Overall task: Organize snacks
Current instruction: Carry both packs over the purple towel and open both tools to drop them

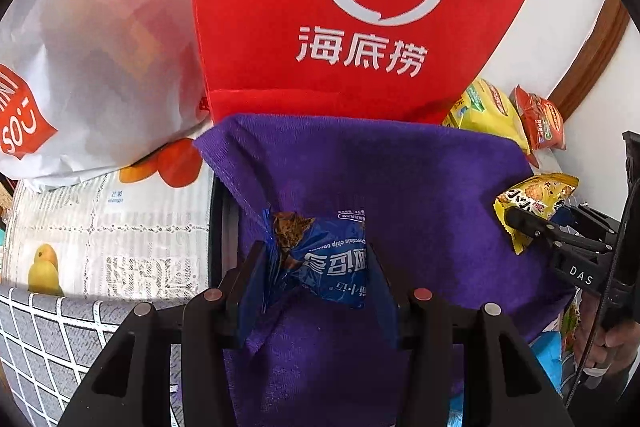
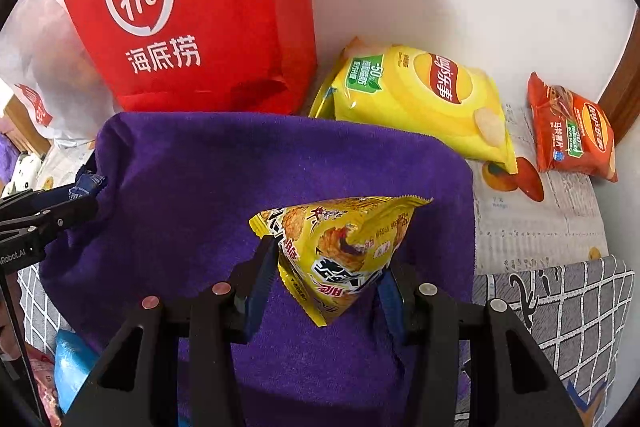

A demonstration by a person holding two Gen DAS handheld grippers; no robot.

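My left gripper (image 1: 314,259) is shut on a blue chocolate chip cookie packet (image 1: 332,267), crumpled between its pads above a purple towel (image 1: 400,179). To its right, my right gripper (image 1: 516,219) pinches a small yellow snack packet (image 1: 536,195). In the right wrist view the right gripper (image 2: 332,263) is shut on that yellow packet (image 2: 344,247), which hangs point down over the purple towel (image 2: 200,179). The left gripper (image 2: 86,195) shows at the left edge with a corner of the blue packet (image 2: 86,183) in it.
A red bag (image 2: 192,7) with a white logo stands behind the towel, a white bag (image 1: 92,47) to its left. A yellow chips bag (image 2: 420,99) and an orange-red chips bag (image 2: 572,131) lie by the wall at right. A light blue packet (image 2: 72,359) peeks from under the towel.
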